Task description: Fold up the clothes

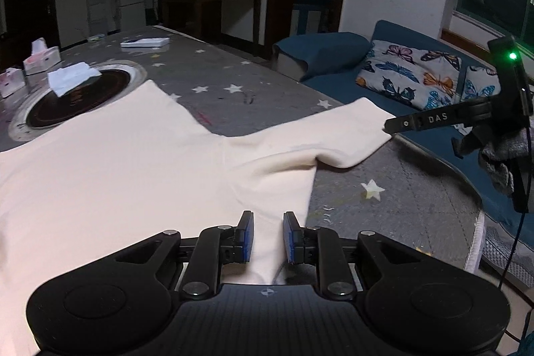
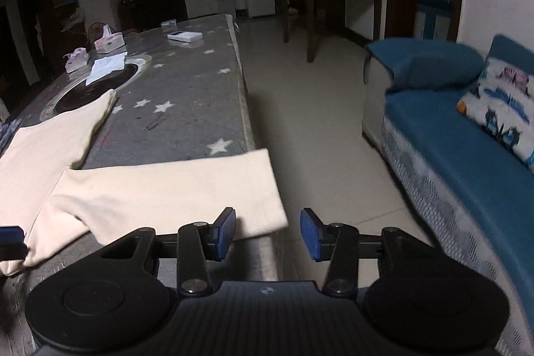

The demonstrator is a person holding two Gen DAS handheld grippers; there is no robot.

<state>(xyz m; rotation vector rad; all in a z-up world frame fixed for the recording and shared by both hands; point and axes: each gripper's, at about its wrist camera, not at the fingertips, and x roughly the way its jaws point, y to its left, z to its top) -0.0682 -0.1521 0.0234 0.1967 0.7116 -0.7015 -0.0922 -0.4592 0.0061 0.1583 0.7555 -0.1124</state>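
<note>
Left tongs (image 1: 268,234) sit nearest my lens, their blue pads drawn close with a fold of the cream shirt (image 1: 116,162) running up between them. I read that as a grip on the cloth, though the pads' contact itself is partly hidden under the fabric.

From my left camera the shirt lies spread over the near part of the grey star-print counter (image 1: 260,79), its body reaching off towards the left edge. One sleeve (image 1: 337,132) stretches towards the right edge. At that sleeve's cuff I see one black finger of the right tongs (image 1: 388,125); from this side I cannot tell whether it touches the cloth.

My right camera settles that better. The right tongs stand partly open, with only floor (image 2: 317,122) showing in the gap. The sleeve's end hangs just past the counter's right edge, and its corner lies beside the left pad (image 2: 224,229), not between the two.

Further back on the counter are a dark round inset (image 1: 73,95) with a white cloth (image 1: 71,77) on it, tissue boxes (image 1: 41,57) near the far left, and a flat white box (image 1: 145,42). A blue sofa (image 2: 467,162) stands beyond the right edge.
</note>
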